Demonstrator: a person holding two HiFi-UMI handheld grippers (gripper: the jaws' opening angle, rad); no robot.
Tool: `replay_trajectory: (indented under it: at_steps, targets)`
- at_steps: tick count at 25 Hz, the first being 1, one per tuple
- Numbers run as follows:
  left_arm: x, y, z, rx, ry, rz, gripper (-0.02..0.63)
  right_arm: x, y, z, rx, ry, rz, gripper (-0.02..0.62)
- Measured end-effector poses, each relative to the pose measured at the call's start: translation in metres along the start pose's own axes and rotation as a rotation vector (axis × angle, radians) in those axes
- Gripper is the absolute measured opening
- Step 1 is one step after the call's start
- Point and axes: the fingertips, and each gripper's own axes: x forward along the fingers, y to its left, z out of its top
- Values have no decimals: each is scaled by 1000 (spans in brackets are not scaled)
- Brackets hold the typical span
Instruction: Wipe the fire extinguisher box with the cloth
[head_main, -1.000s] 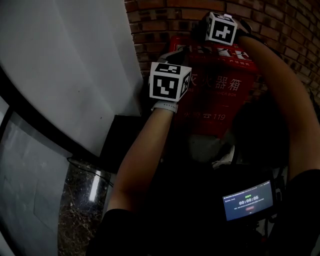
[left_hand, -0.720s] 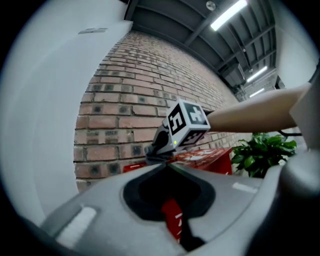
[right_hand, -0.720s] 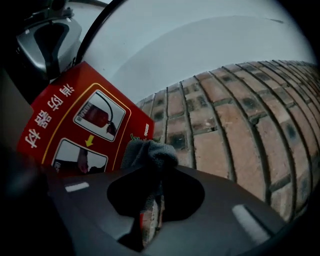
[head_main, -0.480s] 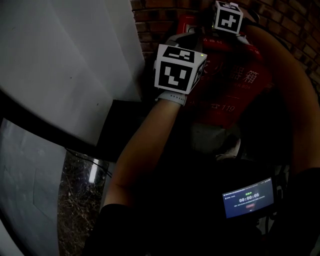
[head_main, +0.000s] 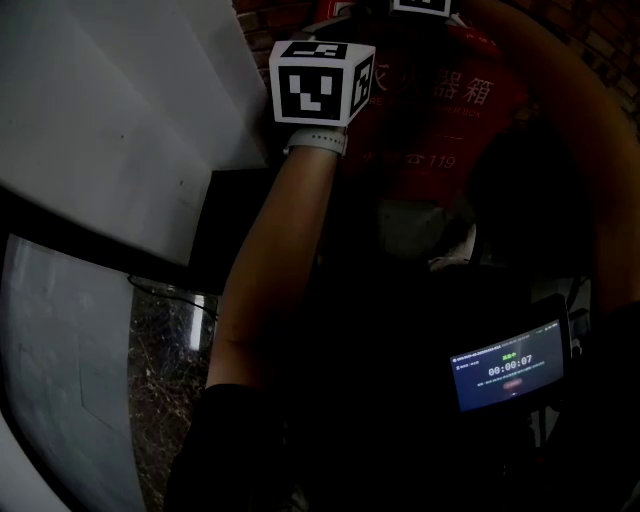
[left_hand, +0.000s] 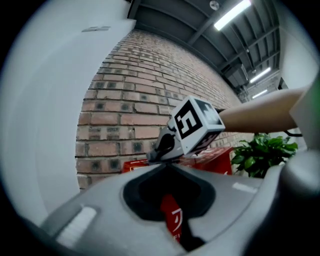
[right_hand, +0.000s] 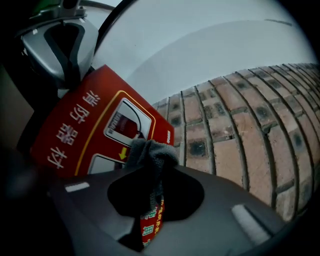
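Head view is very dim. It cuts the right gripper's marker cube off at the top edge, and a forearm hides the box's lower left part. In its own view, the right gripper (right_hand: 149, 200) has its jaws clamped on a bunched grey fleecy cloth (right_hand: 150, 152). The wad sits at the top face of the glossy red fire extinguisher box (right_hand: 75, 135), which carries white characters; contact is uncertain. Beside it is a rough brick wall (right_hand: 235, 130). The left gripper (left_hand: 172, 220) has its jaws closed to a thin slit and holds nothing.

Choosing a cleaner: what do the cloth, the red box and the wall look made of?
Cloth: grey, fuzzy pile, likely microfibre.
Fire extinguisher box: smooth, red-painted, printed panels; probably metal, unsure.
Wall: matte brick, mortar joints.
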Motion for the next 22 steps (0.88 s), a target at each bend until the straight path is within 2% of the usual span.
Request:
replay_trajectory:
  at_steps: [11,16,22]
  targets:
    - [-27,-23,19,28,-3,10,2,-43,37,20,-28,-16,73,34]
    - [-38,-31,28,43,-7,17,2,-67,54,33,-82,-30,102,34]
    - [-37,-31,26,50,10,26,2,-87,63,41,-104,-44,123,34]
